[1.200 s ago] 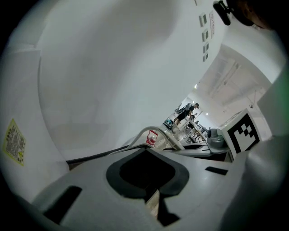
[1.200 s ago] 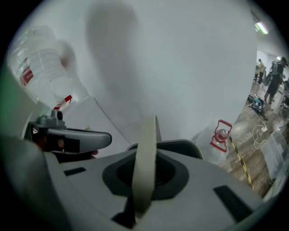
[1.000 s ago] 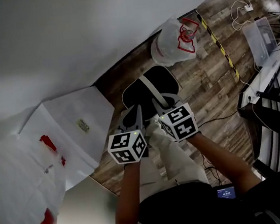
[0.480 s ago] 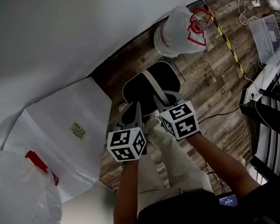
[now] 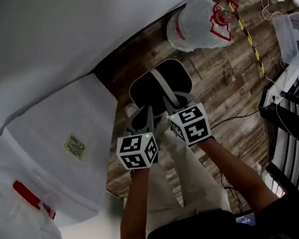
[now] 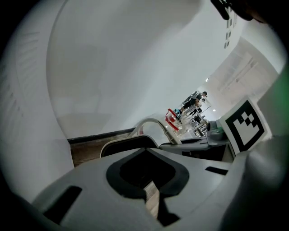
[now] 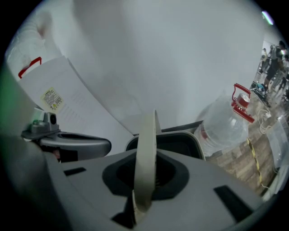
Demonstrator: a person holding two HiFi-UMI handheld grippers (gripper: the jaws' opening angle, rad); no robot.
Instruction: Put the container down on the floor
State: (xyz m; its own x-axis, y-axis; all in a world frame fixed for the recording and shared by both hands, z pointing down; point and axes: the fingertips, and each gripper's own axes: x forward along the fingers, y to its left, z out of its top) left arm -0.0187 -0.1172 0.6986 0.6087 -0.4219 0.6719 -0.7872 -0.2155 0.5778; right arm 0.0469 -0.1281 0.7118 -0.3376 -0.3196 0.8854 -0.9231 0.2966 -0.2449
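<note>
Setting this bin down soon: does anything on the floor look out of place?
The clear water jug beyond the container seems to lie on its side on the wood floor; no spill shows.

In the head view the left gripper [image 5: 140, 122] and right gripper [image 5: 176, 105] cover the near rim of the container [image 5: 158, 82], and its inside is too dark to tell. The handle [image 7: 146, 135] runs down between the right gripper's fingers [image 7: 198, 180], pinched there, and its lower end is lost behind them. The white box [image 5: 58, 133] is cut by the picture's left edge, and its label [image 5: 74, 147] is too small to read. The plastic bag [image 5: 17, 237] runs off the bottom left corner. Distant figures [image 6: 194, 101] are too small to make out.
</note>
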